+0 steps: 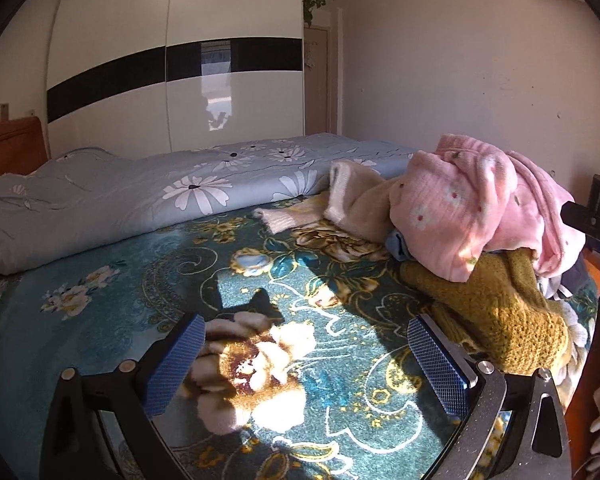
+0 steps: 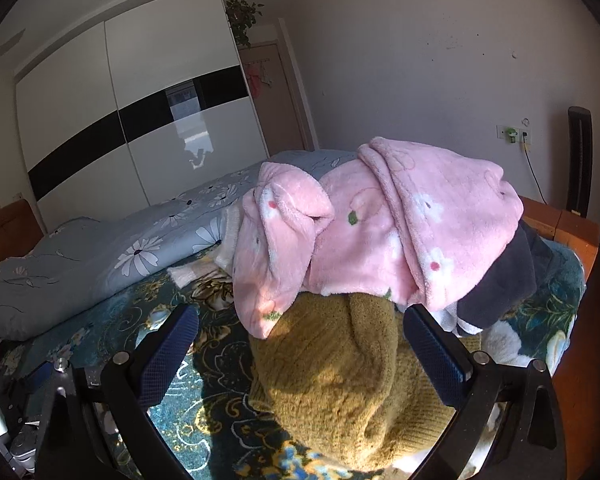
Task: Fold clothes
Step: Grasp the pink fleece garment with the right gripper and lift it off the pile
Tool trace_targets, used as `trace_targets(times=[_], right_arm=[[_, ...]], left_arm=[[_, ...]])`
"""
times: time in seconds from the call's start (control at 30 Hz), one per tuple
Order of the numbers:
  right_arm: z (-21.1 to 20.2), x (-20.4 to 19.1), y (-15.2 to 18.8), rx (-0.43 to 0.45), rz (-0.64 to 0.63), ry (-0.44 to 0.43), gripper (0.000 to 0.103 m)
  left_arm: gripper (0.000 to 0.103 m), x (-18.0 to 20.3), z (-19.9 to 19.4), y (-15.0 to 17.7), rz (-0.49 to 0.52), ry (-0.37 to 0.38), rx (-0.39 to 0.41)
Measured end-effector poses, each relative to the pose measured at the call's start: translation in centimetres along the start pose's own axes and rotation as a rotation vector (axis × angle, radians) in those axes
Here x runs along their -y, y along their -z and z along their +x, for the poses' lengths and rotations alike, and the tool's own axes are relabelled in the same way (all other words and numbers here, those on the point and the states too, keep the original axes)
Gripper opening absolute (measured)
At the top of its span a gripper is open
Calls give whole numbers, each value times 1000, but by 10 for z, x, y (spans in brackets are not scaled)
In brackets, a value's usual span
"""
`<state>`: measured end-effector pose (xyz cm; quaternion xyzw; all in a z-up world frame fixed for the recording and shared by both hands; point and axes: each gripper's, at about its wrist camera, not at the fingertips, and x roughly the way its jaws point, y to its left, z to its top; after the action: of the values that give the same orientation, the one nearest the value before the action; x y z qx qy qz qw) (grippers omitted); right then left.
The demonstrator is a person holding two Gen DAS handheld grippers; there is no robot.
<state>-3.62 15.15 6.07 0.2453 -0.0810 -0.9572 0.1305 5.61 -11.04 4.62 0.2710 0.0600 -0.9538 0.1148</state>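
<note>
While both hand-held grippers, left [image 1: 304, 364] and right [image 2: 300, 356], gape empty, clothes sit heaped on the bed [image 1: 112, 280]. Risk: grabbing the mustard knit [image 2: 340, 384] drags down the pink fleece [image 2: 400, 232] resting on it.

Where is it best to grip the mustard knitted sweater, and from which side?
Grip the free bulging end of the mustard knitted sweater nearest the open right tongs, coming from the front; its far end lies pinned under the pink fleece garment.
</note>
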Motion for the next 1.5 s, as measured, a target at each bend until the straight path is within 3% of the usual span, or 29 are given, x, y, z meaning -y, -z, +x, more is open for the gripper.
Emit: trace_targets(times=[0.17, 0.3, 0.37, 0.43, 0.53, 0.7, 0.83, 1.2, 1.33, 1.5], right_arm=[[66, -18, -39, -29, -90, 12, 102], [113, -12, -55, -85, -13, 42, 94], [126, -7, -54, -130, 59, 18, 78], [139, -3, -54, -174, 131, -6, 26], [135, -7, -56, -169, 185, -57, 15], [87, -71, -67, -114, 32, -213, 13], [42, -129, -67, -79, -94, -319, 13], [-30, -300, -22, -102, -315, -559, 13], [-43, -361, 10, -176, -372, -685, 13], [-56, -457, 77, -326, -439, -869, 13]], left_arm=[[103, -54, 3, 4, -130, -51, -30], [103, -87, -1, 8, -163, -99, -31], [103, -103, -3, 11, -186, -97, -47], [103, -118, -5, 15, -219, -89, -57], [103, -136, -11, 22, -265, -95, -65], [103, -165, -27, 35, -331, -74, -90], [103, -197, -55, 49, -367, -116, -81], [103, -295, -146, 73, -505, -214, 21], [103, -331, -180, 87, -550, -273, 54], [103, -375, -228, 108, -607, -371, 90]])
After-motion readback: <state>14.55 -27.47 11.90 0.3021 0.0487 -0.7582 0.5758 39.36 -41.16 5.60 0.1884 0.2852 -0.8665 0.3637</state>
